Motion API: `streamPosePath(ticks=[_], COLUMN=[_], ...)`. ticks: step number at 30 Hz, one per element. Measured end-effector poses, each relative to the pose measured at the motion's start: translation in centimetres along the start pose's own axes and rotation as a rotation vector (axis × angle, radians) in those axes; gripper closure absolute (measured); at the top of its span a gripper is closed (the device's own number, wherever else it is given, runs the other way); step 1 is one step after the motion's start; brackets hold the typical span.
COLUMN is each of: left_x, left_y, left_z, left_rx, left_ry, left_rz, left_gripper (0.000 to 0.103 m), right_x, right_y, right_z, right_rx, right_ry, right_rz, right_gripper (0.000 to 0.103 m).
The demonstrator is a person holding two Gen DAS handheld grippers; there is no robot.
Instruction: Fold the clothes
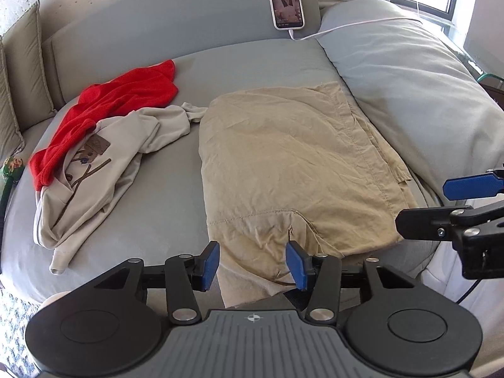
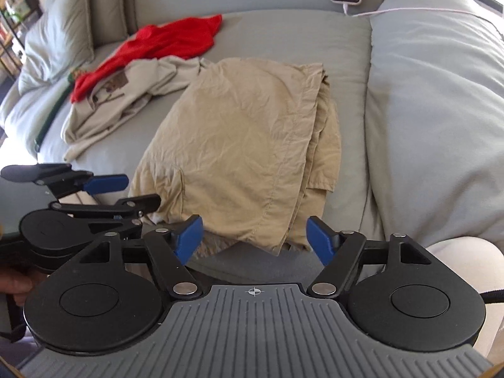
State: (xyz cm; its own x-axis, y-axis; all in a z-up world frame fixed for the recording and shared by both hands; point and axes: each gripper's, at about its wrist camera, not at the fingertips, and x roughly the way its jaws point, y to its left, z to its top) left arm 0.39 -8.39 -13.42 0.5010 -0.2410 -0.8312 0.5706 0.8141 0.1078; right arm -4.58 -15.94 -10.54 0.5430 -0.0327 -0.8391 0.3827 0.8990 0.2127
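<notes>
My left gripper (image 1: 252,266) sits at the near edge of the tan cloth (image 1: 293,163), jaws about half apart. Its blue pads (image 1: 210,263) flank the cloth's near corner without pressing on it, so it grips nothing. Seen from the right wrist, the same gripper (image 2: 126,192) lies on its side by the cloth's left corner.

My right gripper (image 2: 254,241) stands wider open, one pad (image 2: 321,239) either side of the cloth's near right corner (image 2: 277,239). The fabric lies between and just past the pads; I see no pinch, so it holds nothing too. From the left wrist it shows at the right edge (image 1: 441,204), jaws parted.

The cloth is folded in layers in the middle of the grey bed (image 1: 163,220), with its stacked edges on the right side. A beige shirt (image 1: 104,170) lies crumpled to its left, touching it at a sleeve, with a red garment (image 1: 126,97) partly over the shirt. A grey pillow (image 1: 409,94) lies just right of the cloth. A phone (image 1: 286,3) leans on the headboard, cable (image 1: 346,26) attached.
</notes>
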Motion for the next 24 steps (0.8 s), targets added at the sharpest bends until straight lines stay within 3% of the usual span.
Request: streamPosePath(ticks=[3, 10, 16, 21, 24], left_x=[-0.5, -1.0, -1.5, -0.7, 1.4], left_y=[0.2, 0.7, 1.7, 5.0, 7.5], left_z=[0.3, 0.5, 1.0, 1.8, 2.5], left_rx=[-0.015, -0.036, -0.073, -0.187, -0.27], left_ry=[-0.024, -0.024, -0.047, -0.083, -0.07], left_rz=[0.011, 0.013, 0.004, -0.04, -0.071], left_gripper=[0.044, 0.042, 0.03, 0.02, 0.02], right_x=[-0.9, -1.1, -1.4, -1.3, -0.5], right_y=[-0.3, -0.2, -0.4, -1.3, -3.1], right_z=[0.5, 0.9, 1.2, 1.3, 1.6], right_rx=[0.028, 0.031, 0.073, 0.139, 0.219], right_ry=[-0.031, -0.033, -0.041, -0.049, -0.06], right_rz=[0.014, 0.014, 0.009, -0.008, 0.012], right_gripper=[0.026, 0.026, 0.024, 0.021, 0.021])
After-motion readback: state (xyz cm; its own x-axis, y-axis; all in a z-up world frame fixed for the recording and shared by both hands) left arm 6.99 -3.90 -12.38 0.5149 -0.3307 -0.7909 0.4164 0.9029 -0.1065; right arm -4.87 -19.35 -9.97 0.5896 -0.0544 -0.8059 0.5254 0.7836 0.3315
